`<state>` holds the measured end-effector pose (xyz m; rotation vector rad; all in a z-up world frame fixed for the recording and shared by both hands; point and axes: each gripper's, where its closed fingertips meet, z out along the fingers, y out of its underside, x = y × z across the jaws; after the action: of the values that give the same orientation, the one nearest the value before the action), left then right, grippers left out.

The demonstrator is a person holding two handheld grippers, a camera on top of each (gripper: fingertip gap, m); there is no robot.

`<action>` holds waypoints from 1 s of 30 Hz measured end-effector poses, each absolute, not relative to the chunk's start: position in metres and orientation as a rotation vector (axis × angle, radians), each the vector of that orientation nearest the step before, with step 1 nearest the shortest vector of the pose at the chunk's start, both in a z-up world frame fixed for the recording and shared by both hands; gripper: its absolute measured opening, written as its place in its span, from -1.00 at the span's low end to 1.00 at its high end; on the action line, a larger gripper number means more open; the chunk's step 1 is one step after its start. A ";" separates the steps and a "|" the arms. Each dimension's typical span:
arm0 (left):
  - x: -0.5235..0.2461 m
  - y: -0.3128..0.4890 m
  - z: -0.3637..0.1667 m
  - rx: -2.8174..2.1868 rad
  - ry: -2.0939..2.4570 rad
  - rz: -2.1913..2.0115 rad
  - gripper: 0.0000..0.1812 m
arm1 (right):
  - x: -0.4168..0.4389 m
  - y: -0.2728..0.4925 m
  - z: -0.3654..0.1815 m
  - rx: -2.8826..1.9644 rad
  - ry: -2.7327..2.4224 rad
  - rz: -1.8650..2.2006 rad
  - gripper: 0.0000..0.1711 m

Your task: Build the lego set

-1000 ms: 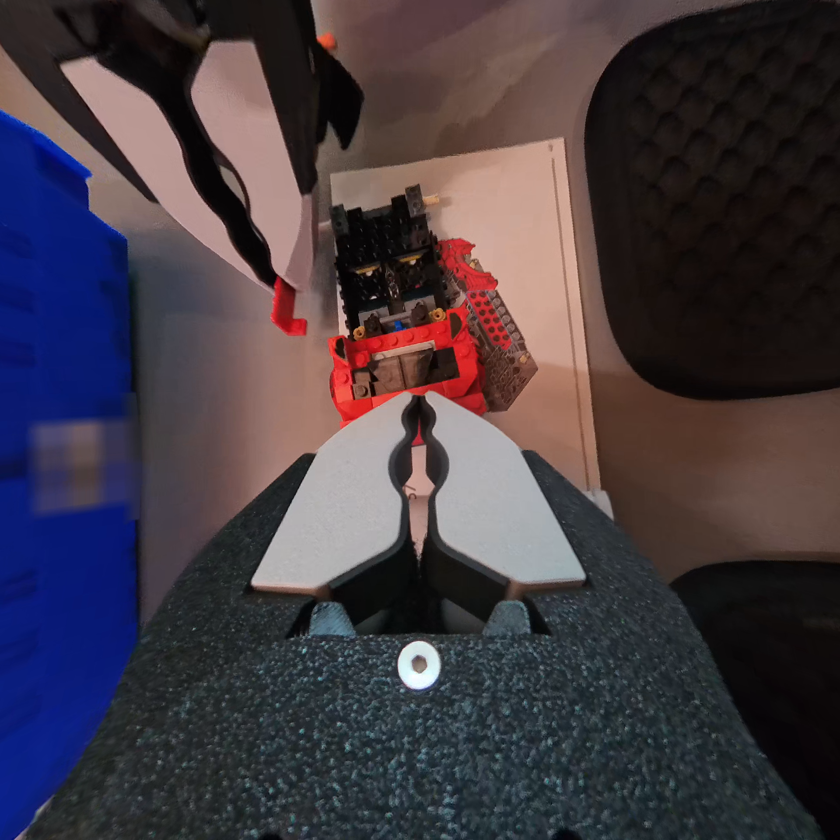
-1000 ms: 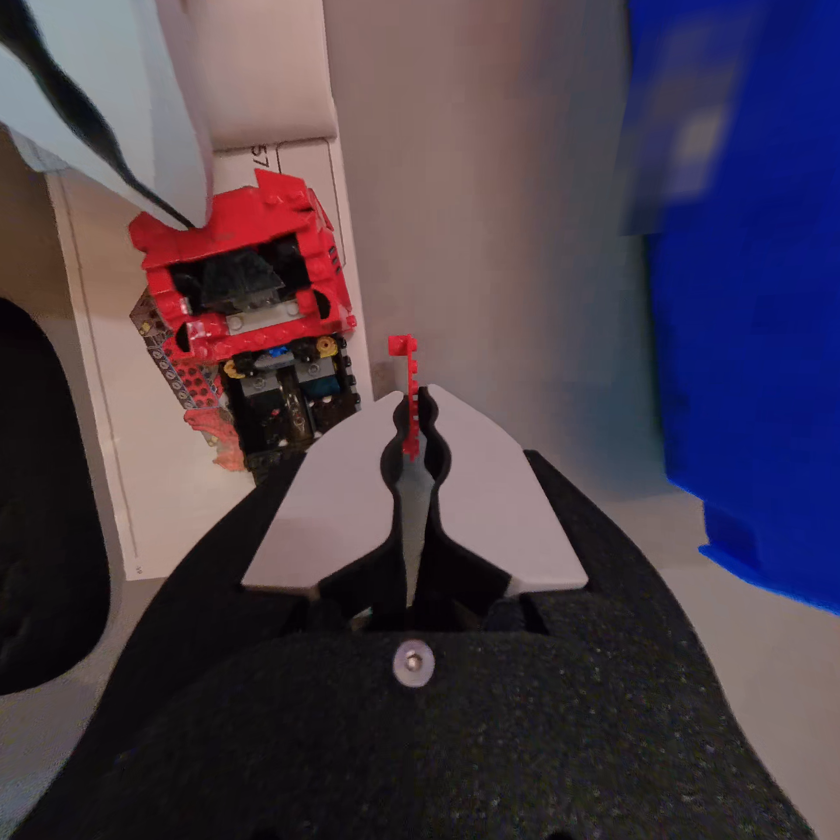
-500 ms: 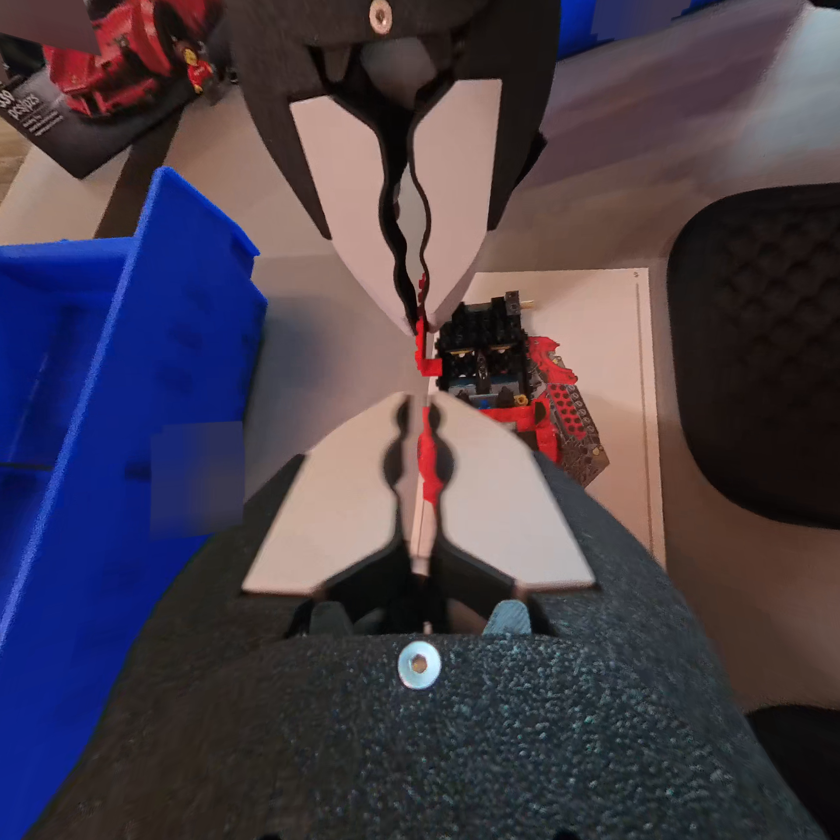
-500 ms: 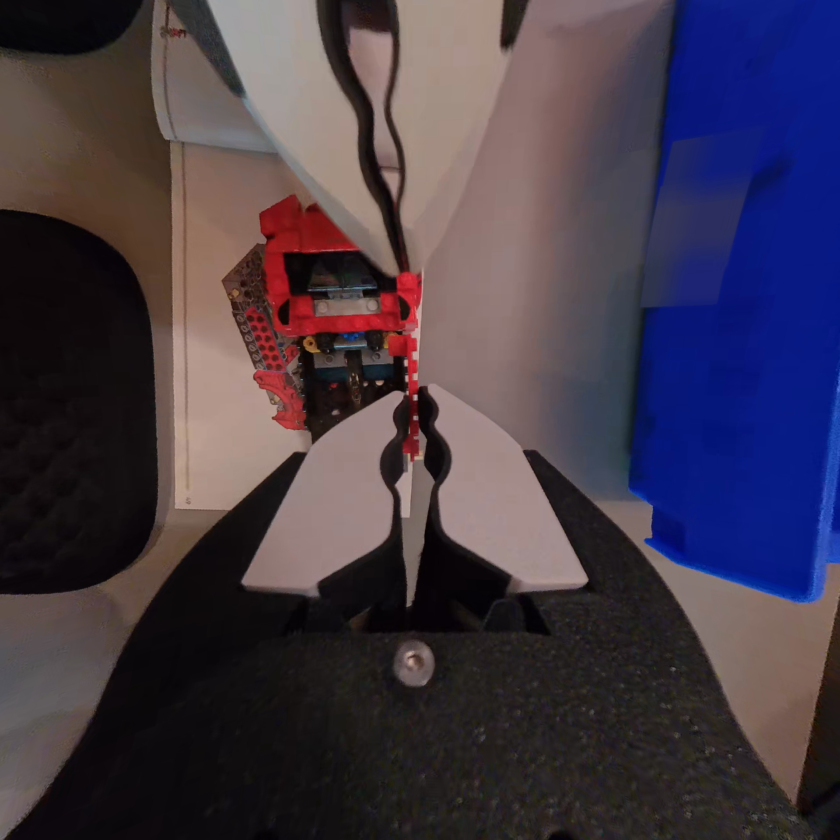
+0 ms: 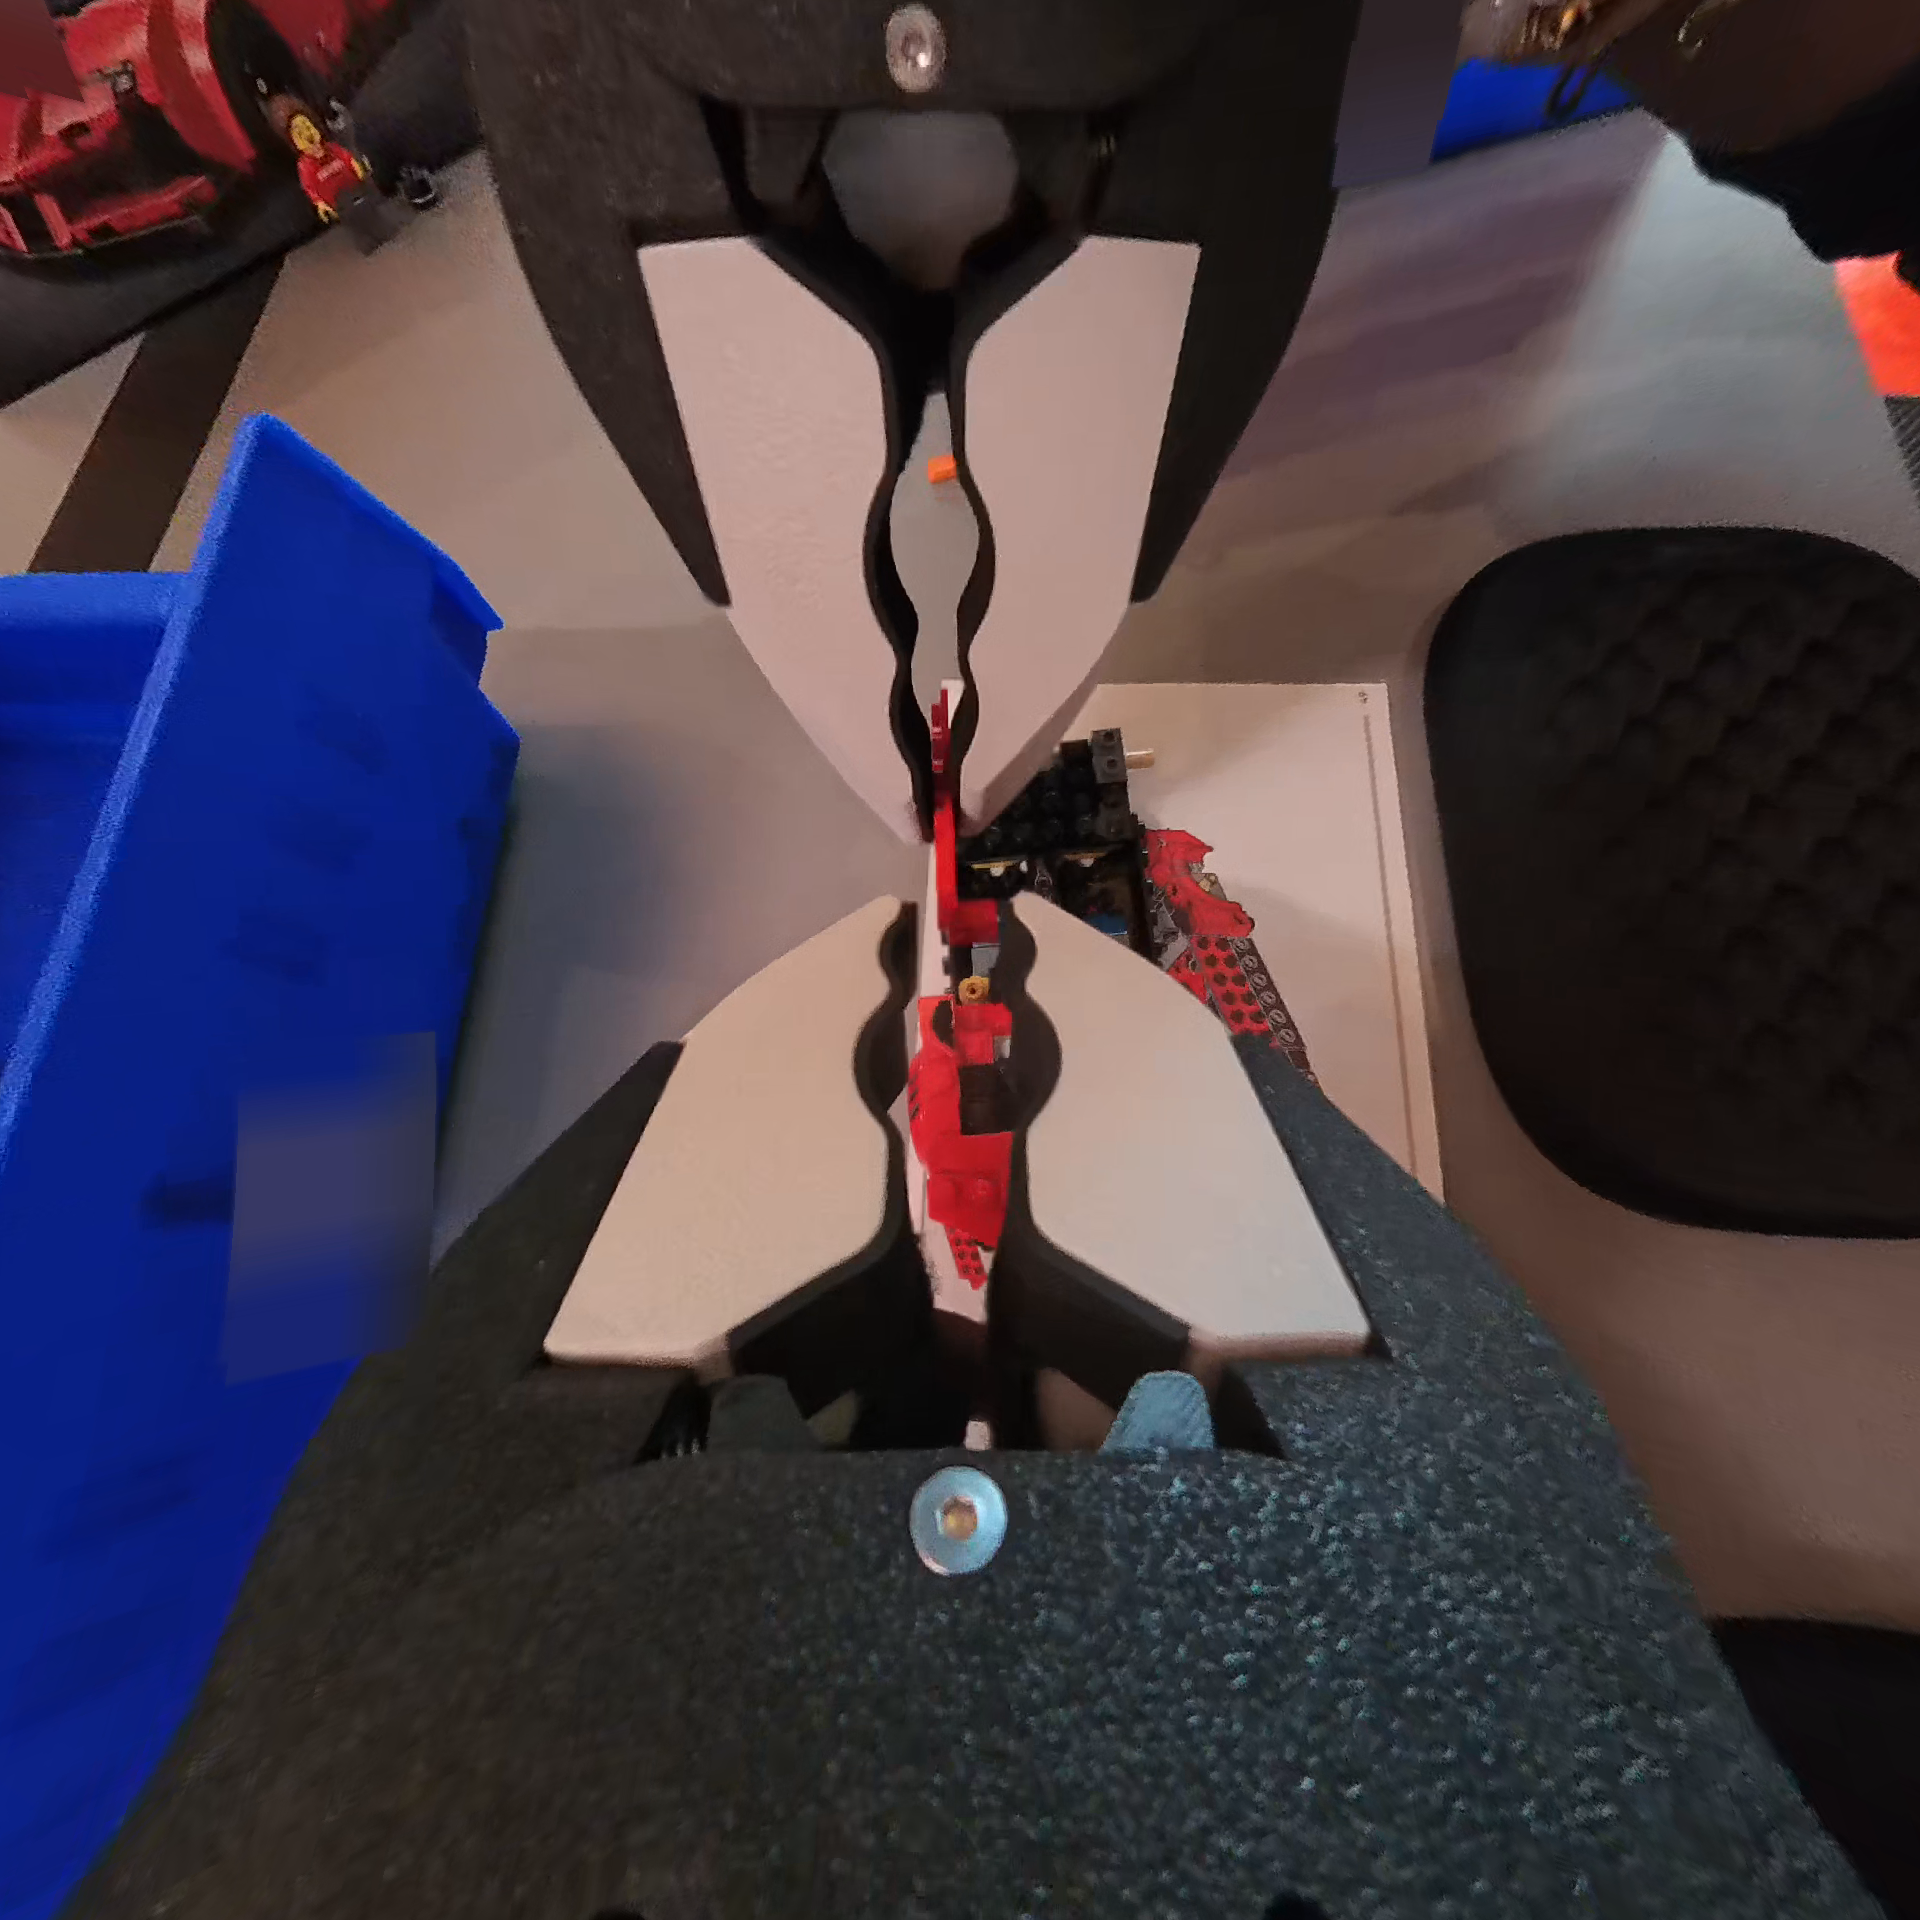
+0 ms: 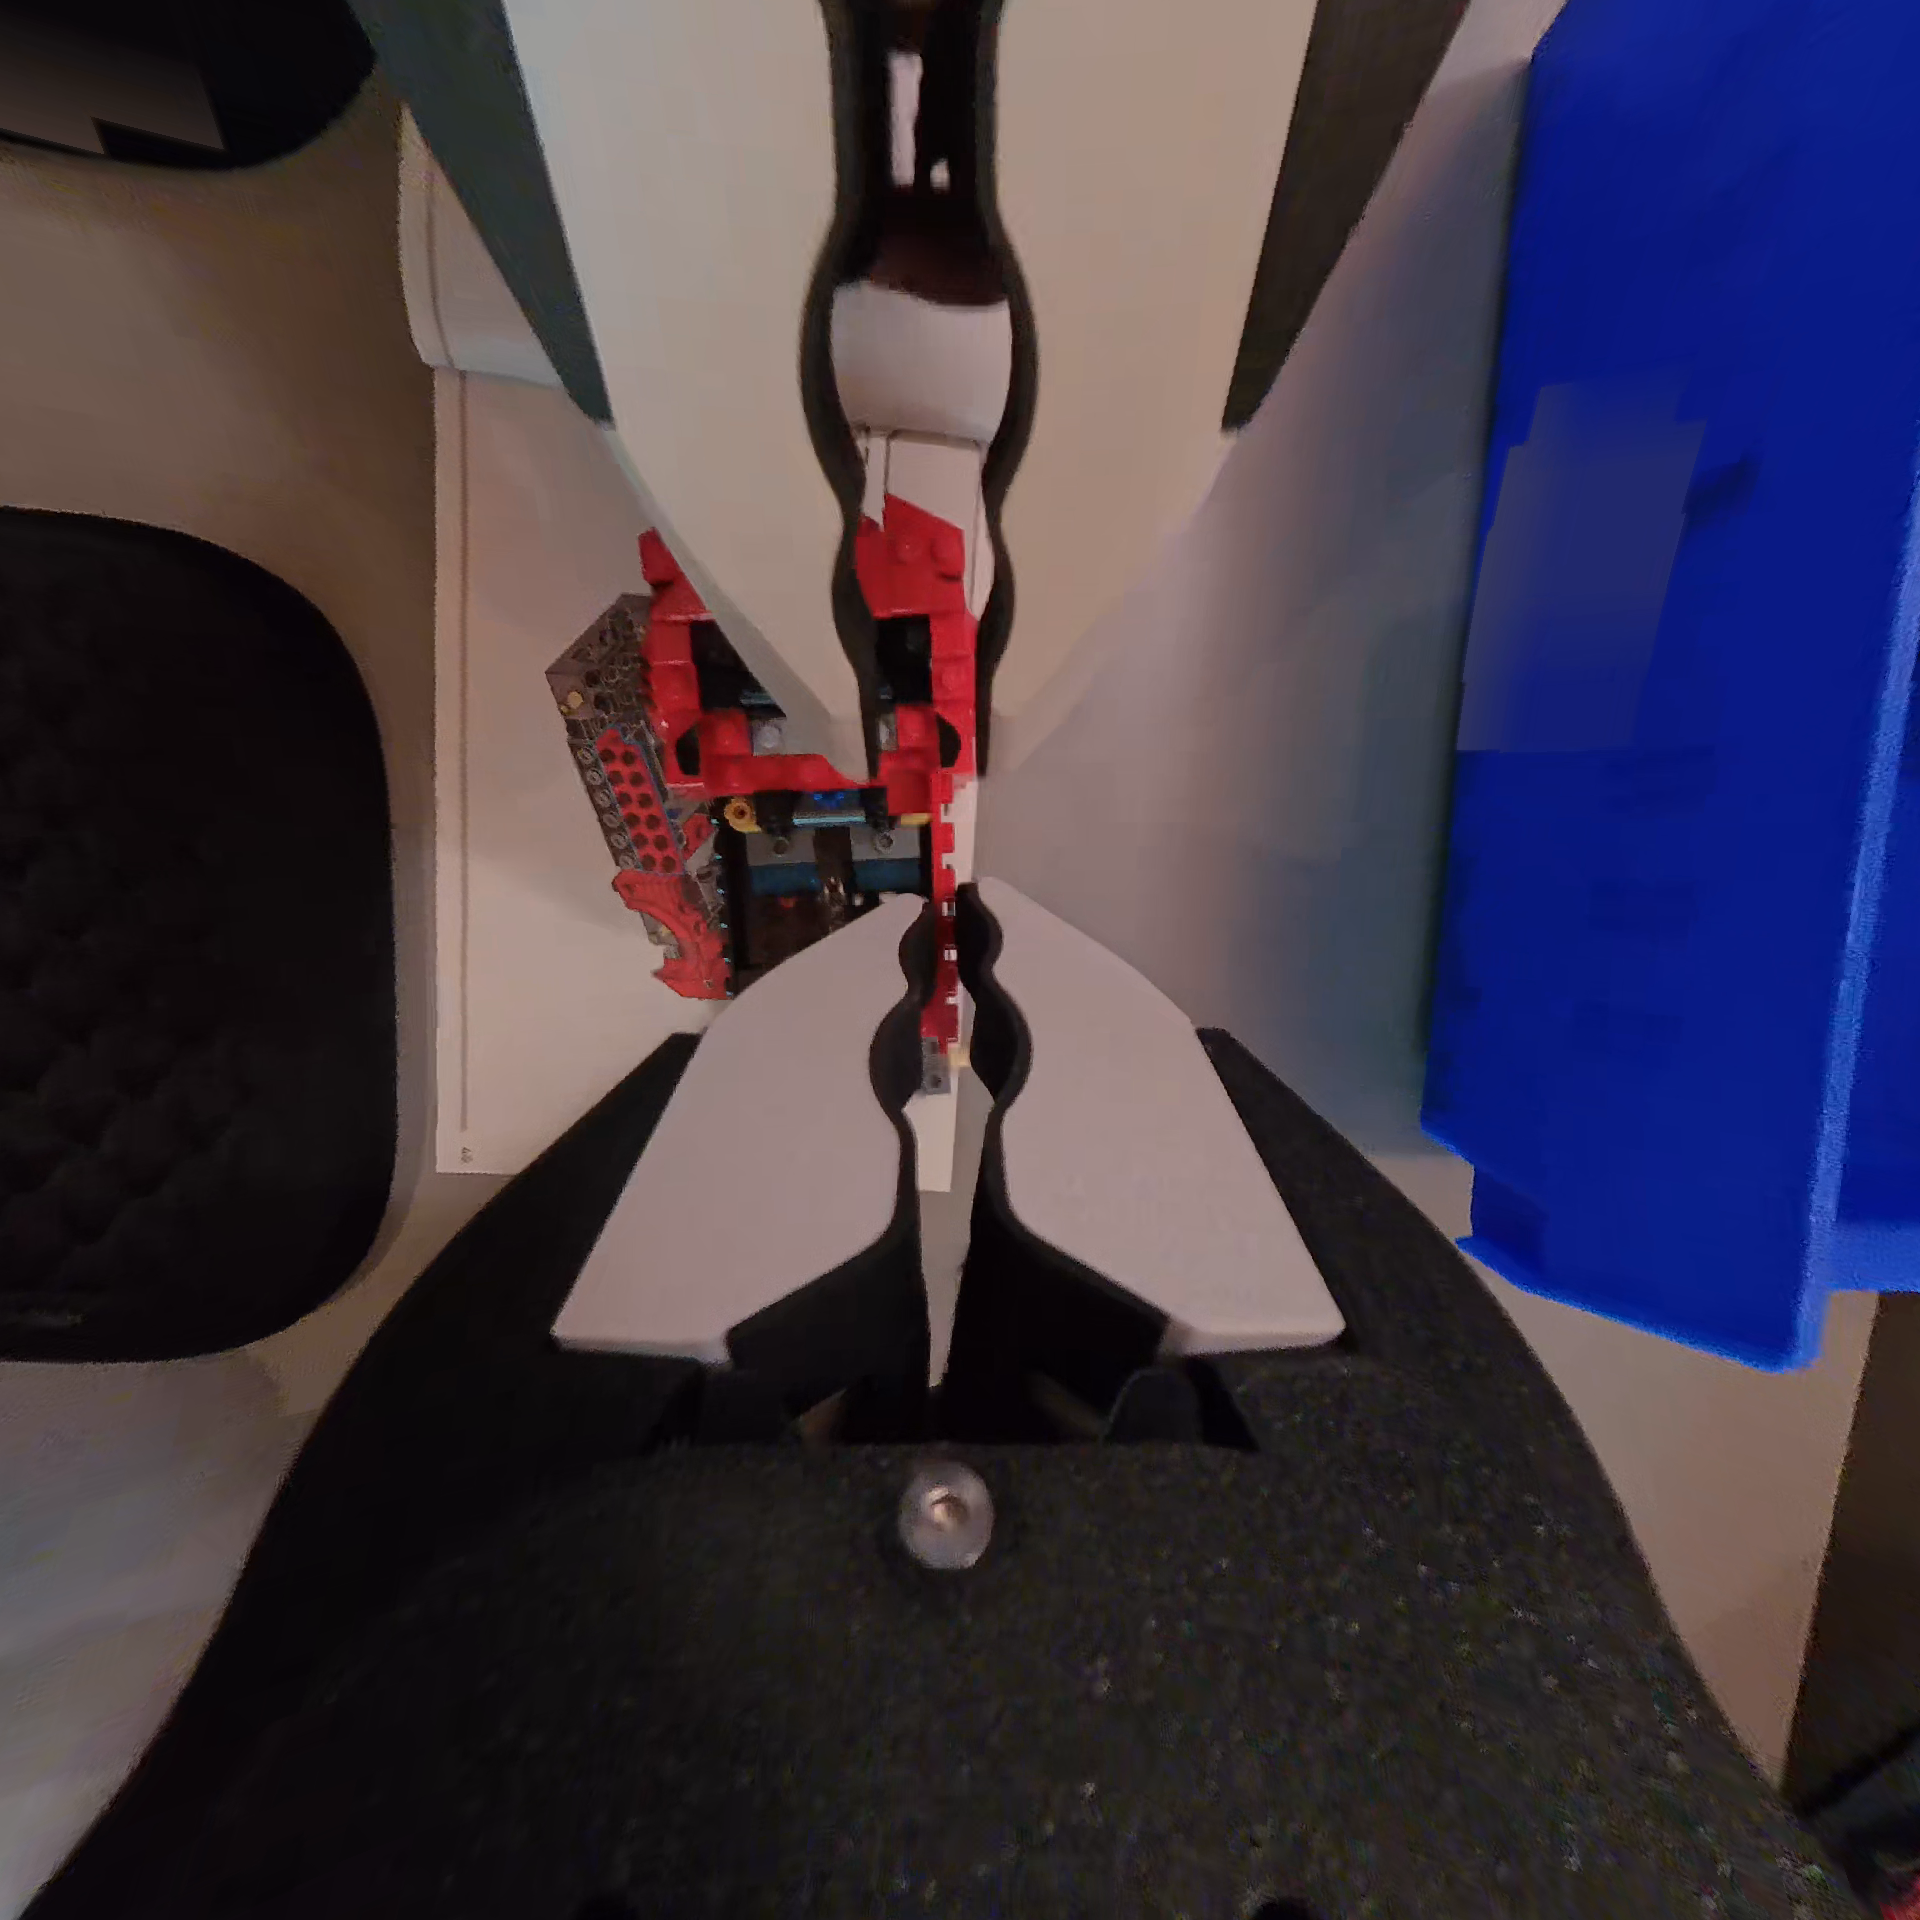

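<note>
A red and black lego model [image 5: 1081, 862] lies on a white instruction page [image 5: 1299, 790] on the table; it also shows in the right wrist view [image 6: 727, 758]. My right gripper [image 6: 951, 894] is shut on a thin red lego strip [image 6: 945, 966] and holds it above the model. In the left wrist view the right gripper [image 5: 940, 821] points toward me with the strip [image 5: 943, 800]. My left gripper [image 5: 961, 904] meets it tip to tip. Its jaws stand slightly apart on either side of the strip's far end. Whether they touch the strip is unclear.
A blue bin [image 5: 208, 935] stands beside the page, on the right in the right wrist view [image 6: 1662, 727]. A black textured pad [image 5: 1683, 883] lies on the other side [image 6: 177, 935]. A lego box [image 5: 104, 125] and a small orange piece [image 5: 940, 470] lie farther back. Only a small space, under 4 cm, lies between the two pairs of fingers.
My left gripper rose off the model and turned to face the right one. The two came tip to tip over the model. The left jaws, shut before, now stand slightly apart.
</note>
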<state>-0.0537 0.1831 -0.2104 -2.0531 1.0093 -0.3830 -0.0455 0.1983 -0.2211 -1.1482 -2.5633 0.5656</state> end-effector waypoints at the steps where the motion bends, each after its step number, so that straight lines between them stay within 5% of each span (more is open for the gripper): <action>1: -0.051 0.183 -0.211 -2.051 1.027 -0.374 -0.89 | -0.047 0.195 -0.220 -1.141 -2.563 0.591 -0.96; 23: -0.052 0.192 -0.232 -2.158 1.010 -0.259 -0.98 | -0.033 0.211 -0.238 -1.292 -2.593 0.667 -0.95; 30: -0.063 0.186 -0.220 -2.139 1.024 -0.274 -0.84 | -0.028 0.214 -0.245 -1.315 -2.621 0.567 -0.96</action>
<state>-0.0629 0.1864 -0.2201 -2.1391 1.0242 -0.2744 -0.0278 0.2141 -0.2450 -1.3150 -2.6213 0.5670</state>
